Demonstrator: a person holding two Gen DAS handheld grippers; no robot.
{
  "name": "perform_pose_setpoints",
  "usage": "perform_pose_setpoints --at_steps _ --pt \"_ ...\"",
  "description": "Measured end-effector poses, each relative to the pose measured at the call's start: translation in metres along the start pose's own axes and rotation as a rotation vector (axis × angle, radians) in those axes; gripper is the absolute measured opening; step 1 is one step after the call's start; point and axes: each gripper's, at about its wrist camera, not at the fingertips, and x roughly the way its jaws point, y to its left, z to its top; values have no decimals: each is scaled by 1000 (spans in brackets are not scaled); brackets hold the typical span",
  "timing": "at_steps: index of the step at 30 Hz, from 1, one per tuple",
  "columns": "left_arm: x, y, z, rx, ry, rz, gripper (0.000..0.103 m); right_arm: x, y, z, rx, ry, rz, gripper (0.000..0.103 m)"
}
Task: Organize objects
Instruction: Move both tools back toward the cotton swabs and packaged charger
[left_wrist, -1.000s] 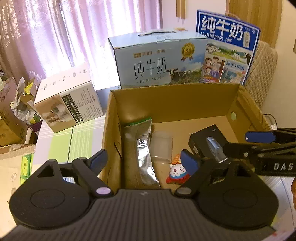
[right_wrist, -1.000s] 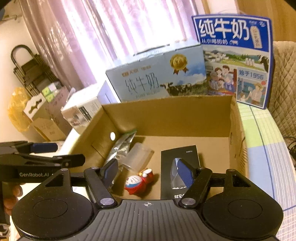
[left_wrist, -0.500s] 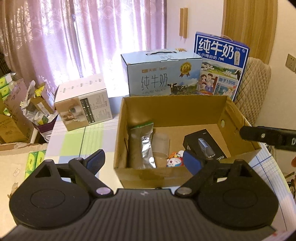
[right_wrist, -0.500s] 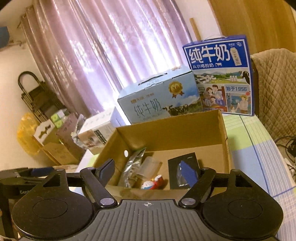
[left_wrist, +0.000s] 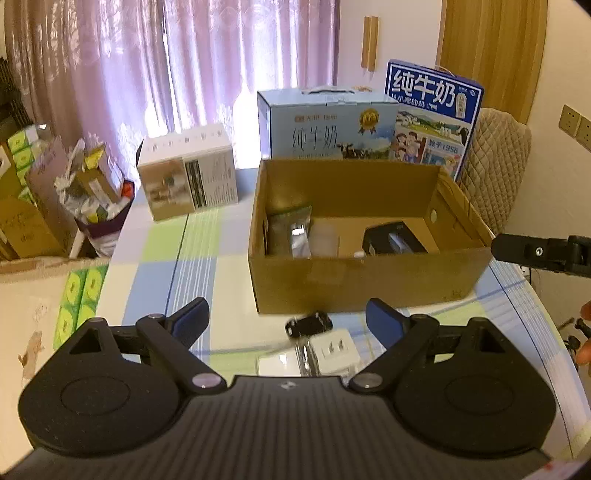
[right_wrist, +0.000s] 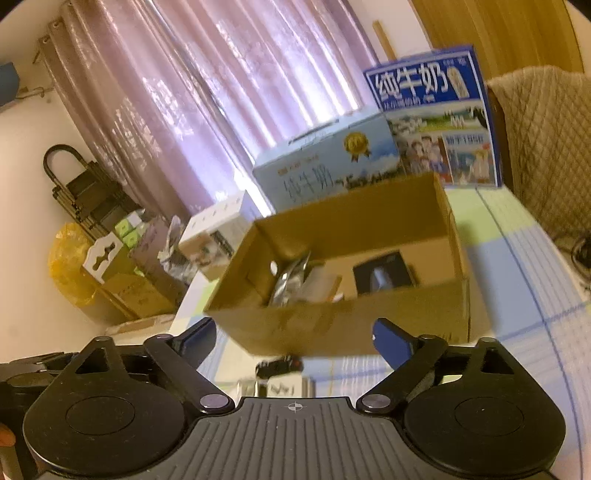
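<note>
- The left claw (left_wrist: 287, 320) is wide open and holds nothing.
- The right claw (right_wrist: 294, 339) is opening, and nothing is between its jaws.
- Just past both claws, a small black toy car (left_wrist: 308, 324) and a white plug strip (left_wrist: 334, 350) lie on the checked table (left_wrist: 166, 266).
- Behind them sits the cardboard box (left_wrist: 362, 280), with a foil packet (left_wrist: 291, 238) and a black box (left_wrist: 393, 238) inside.
- Farthest back stand two milk cartons (left_wrist: 327, 129).

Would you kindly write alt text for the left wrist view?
An open cardboard box on a checked tablecloth holds a foil pouch and a black box. The left hand-held gripper, open and empty, frames a small black item and white power strip.
</note>
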Motion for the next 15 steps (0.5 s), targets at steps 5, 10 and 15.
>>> perform_pose_setpoints --at_steps 5,10,15 --pt "-10 5 -19 -7 25 -8 90 -3 8 -19 -26 23 -6 92" --pt "-16 9 -36 -5 48 -10 90 -2 14 -37 -56 75 -28 93" --pt "-15 12 -54 -5 84 -19 90 2 18 -58 -77 132 -45 93"
